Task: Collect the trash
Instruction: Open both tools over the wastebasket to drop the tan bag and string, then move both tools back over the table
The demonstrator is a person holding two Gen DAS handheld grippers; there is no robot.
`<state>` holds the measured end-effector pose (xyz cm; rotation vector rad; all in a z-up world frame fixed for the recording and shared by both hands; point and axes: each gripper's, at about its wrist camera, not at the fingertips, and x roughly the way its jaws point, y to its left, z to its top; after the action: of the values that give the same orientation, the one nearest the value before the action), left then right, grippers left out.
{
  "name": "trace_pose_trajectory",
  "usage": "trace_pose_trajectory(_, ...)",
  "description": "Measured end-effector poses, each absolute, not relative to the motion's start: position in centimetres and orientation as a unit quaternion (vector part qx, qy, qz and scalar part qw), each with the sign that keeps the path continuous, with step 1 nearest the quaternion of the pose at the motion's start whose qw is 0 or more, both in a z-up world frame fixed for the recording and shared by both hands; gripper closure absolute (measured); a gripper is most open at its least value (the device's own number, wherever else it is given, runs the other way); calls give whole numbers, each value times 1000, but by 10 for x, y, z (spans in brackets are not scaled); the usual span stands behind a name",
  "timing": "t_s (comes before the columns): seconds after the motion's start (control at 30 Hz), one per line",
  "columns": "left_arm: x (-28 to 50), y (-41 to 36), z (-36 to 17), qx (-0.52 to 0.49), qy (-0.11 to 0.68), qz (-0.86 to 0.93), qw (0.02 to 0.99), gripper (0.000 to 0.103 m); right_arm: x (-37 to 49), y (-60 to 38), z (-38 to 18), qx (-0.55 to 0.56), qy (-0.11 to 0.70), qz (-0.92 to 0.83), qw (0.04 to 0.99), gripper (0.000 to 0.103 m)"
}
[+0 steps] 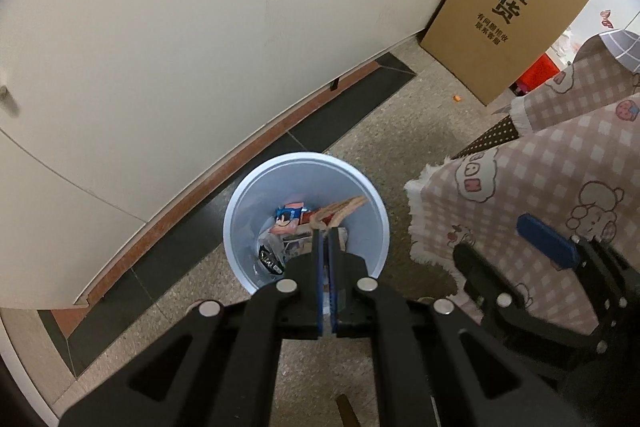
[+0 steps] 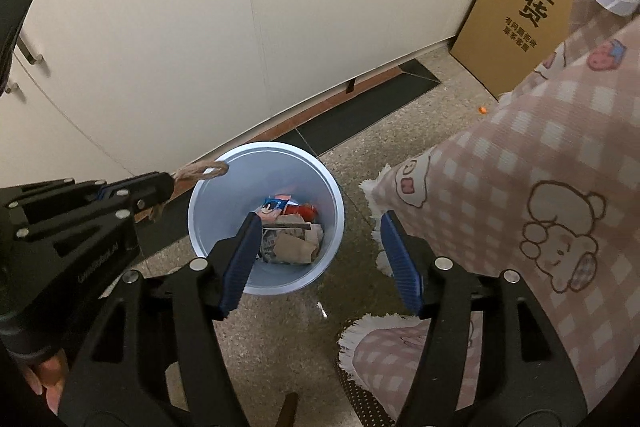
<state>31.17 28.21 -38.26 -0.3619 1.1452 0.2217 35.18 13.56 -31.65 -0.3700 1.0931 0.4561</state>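
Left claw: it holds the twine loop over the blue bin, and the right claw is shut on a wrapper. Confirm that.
One part is wrong. The right claw is open and empty, as the right wrist view shows. The left claw does hold the twine loop over the blue bin.

Bin (image 2: pixel 266 227) between cupboard (image 2: pixel 200 27) and cloth (image 2: pixel 520 187)

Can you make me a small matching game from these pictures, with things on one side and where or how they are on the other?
Things:
1. light blue plastic bin
2. loop of tan twine
3. right gripper
4. brown cardboard box

Places or states:
A. jaws apart, nothing between them
B. leaning against the white cupboards
C. on the floor, wrappers inside
D. pinched in the left gripper

Pairs: 1-C, 2-D, 3-A, 4-B
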Motion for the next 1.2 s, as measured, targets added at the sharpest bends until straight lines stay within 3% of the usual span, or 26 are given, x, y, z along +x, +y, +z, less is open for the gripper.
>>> trace_pose_trajectory(0.13, 316, 279, -370, -169, 525, 105, 828, 97, 352, 129, -315, -164, 511, 212, 817, 41)
trace_pose_trajectory(0.17, 316, 278, -368, -170, 523, 107, 828, 84, 351, 128, -314, -163, 511, 213, 817, 41)
trace_pose_trajectory(0.2, 317, 277, -366, -172, 523, 109, 828, 55, 351, 128, -312, -160, 512, 214, 816, 41)
trace_pose_trajectory(0.27, 315, 276, -361, -173, 517, 113, 830, 38, 349, 126, -310, -159, 511, 214, 817, 41)
trace_pose_trajectory(0.7, 282, 281, -314, -178, 489, 135, 843, 35, 331, 118, -264, -128, 493, 238, 827, 41)
trace_pose_trajectory(1.03, 201, 296, -191, -233, 342, 215, 885, 34, 295, 107, -141, -65, 405, 304, 860, 37)
trace_pose_trajectory(1.2, 189, 271, -144, -238, 304, 200, 900, 31, 282, 69, -79, -33, 350, 312, 883, 35)
